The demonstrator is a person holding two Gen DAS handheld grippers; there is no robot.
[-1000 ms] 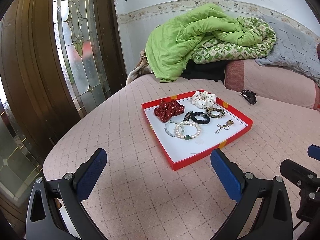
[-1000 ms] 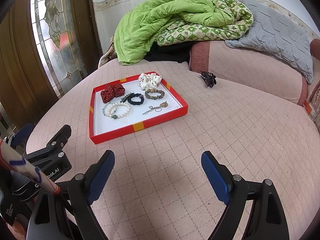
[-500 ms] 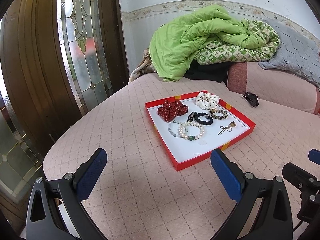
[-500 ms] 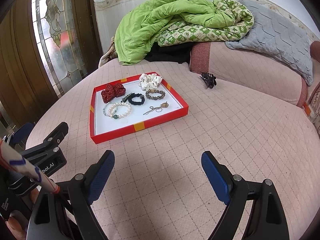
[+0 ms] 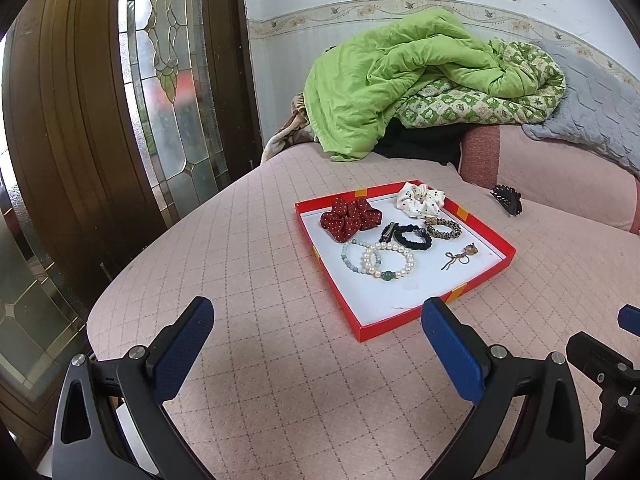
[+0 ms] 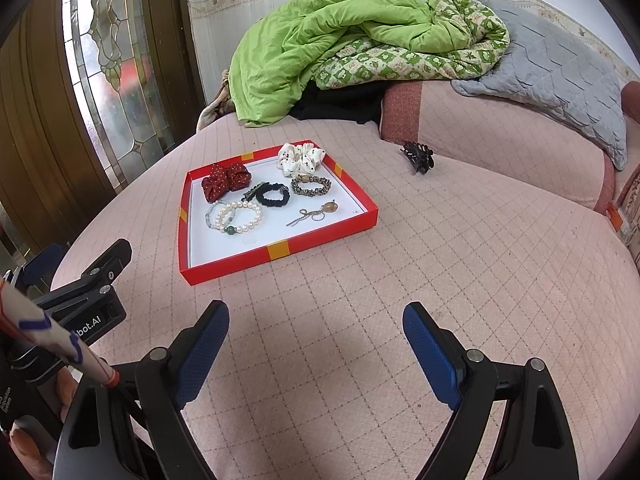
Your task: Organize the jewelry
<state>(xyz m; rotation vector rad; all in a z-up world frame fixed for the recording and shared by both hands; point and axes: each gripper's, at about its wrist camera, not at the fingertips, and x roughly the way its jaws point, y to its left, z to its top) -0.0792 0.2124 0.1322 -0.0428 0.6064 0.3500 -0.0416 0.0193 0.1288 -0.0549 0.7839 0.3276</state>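
1. The red tray lies on the bed ahead of my right claw and a little to its left; from my left claw it sits ahead and to the right.
2. In the tray, working away from the claws: a pearl bracelet overlapping a pale bead bracelet, a small pendant charm, a black hair tie, a leopard-print tie, a red dotted scrunchie and a white dotted scrunchie.
3. A black claw clip lies on the bed outside the tray, beyond it and to the right of my right claw.
4. Progress, in my judgement: nearly all items are already gathered; the clip appears to be the one piece left out, and the overlapping bracelets may want separating.
5. Both claws stand wide apart and carry nothing; neither touches the tray.
6. Legible writing: the left rig's body shows "bot.AI" in the right wrist view; the first letters are cut off. No other label is readable.
7. Beyond the tray, a green quilt and a grey pillow are heaped by the wall.
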